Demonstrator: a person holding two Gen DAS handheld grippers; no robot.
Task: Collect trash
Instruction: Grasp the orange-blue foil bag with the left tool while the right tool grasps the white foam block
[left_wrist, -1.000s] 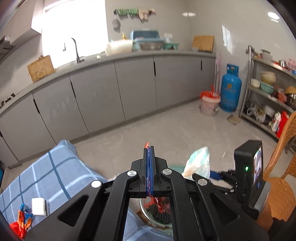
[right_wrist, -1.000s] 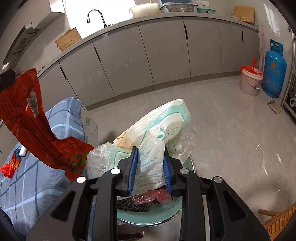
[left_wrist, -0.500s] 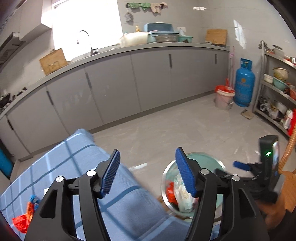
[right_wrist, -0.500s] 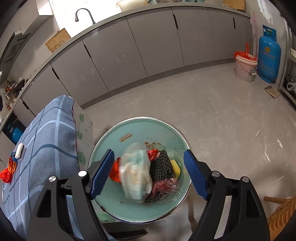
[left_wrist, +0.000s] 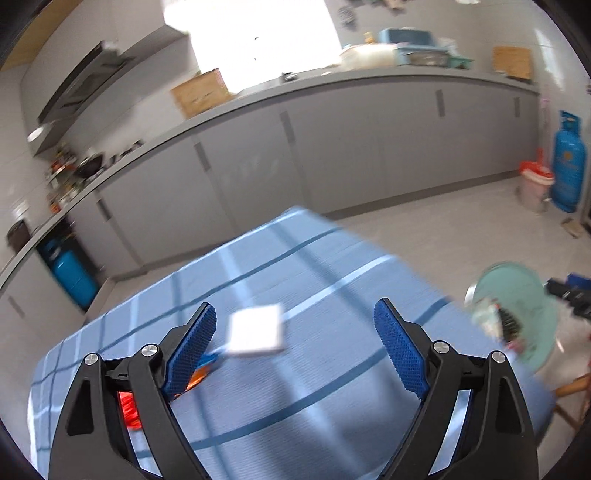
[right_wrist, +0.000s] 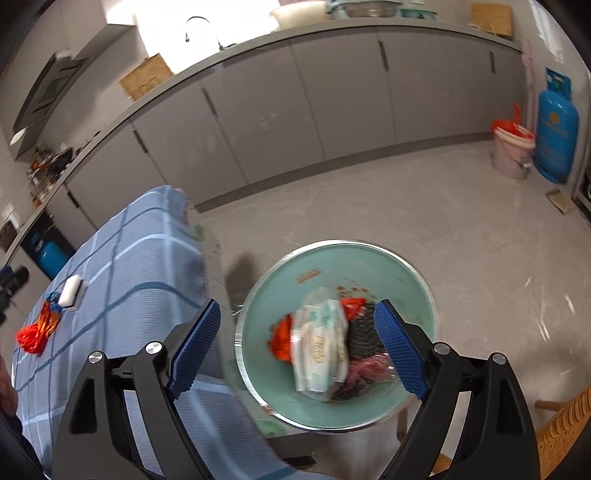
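My left gripper (left_wrist: 295, 325) hangs over the blue checked tablecloth (left_wrist: 332, 387), its jaws opening with nothing gripped. A white packet (left_wrist: 256, 330) lies on the cloth below them, nearer the left finger. Orange-red trash (left_wrist: 127, 406) peeks out behind that finger. My right gripper (right_wrist: 298, 321) hovers above the green bin (right_wrist: 406, 266), its jaws also opening and empty. In the bin lie a white wrapper (right_wrist: 319, 347), a red wrapper (right_wrist: 282, 338) and black netting (right_wrist: 364, 332). The right wrist view also shows the white packet (right_wrist: 70, 291) and orange-red trash (right_wrist: 37, 328) on the table.
The bin (left_wrist: 524, 295) stands just off the table's right edge. Grey cabinets line the far wall. A blue gas cylinder (right_wrist: 556, 125) and a pink bucket (right_wrist: 511, 151) stand at the far right. A wicker chair (right_wrist: 565, 435) is at the lower right.
The left gripper let go of the red wrapper, opened and swung left from the bin to over the table. The right gripper opened and the white wrapper dropped into the bin.
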